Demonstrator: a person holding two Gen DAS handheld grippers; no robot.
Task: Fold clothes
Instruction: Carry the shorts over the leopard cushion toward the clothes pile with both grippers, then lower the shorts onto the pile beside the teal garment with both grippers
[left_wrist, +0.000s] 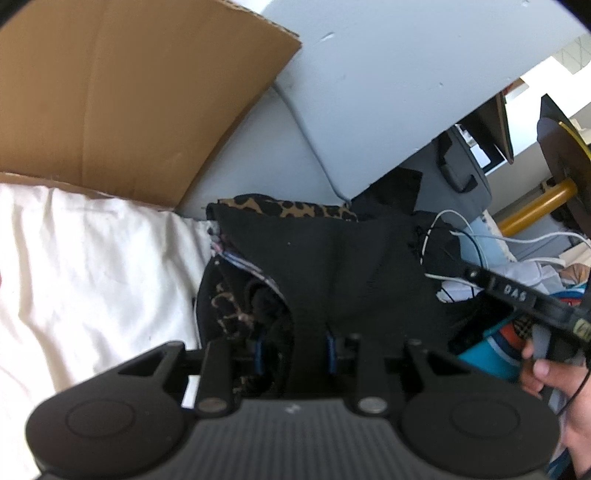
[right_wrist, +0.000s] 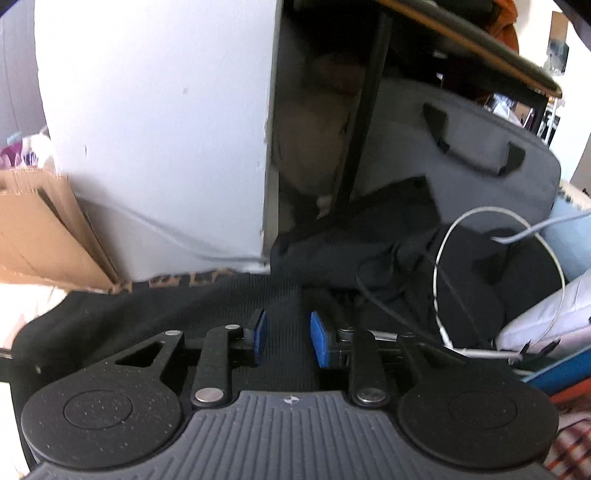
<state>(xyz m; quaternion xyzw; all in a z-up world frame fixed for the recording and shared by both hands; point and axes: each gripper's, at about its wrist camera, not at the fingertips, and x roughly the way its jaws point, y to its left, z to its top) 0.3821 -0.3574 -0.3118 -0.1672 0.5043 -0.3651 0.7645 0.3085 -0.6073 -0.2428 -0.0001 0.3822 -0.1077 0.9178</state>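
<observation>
Black garment on the bed, both tongs at its near edge

The black garment (left_wrist: 332, 266) lies rumpled on the white sheet (left_wrist: 81, 266), over a leopard-print piece (left_wrist: 280, 206); soft, limp knit, light, likely to sag and bunch, so best taken at a hem or corner. Left tongs (left_wrist: 295, 347) sit part closed with a strip of black cloth running between the pads, seemingly pinched. Right tongs (right_wrist: 286, 338) stand apart, blue pads (right_wrist: 320, 339) clear of the cloth between them. A hand (left_wrist: 546, 373) carries the right unit. Beyond: cardboard box (left_wrist: 129, 92), pale wall (right_wrist: 155, 129), grey bag (right_wrist: 461, 147), white cable (right_wrist: 498, 221) looped over dark clothes; cluttered room
</observation>
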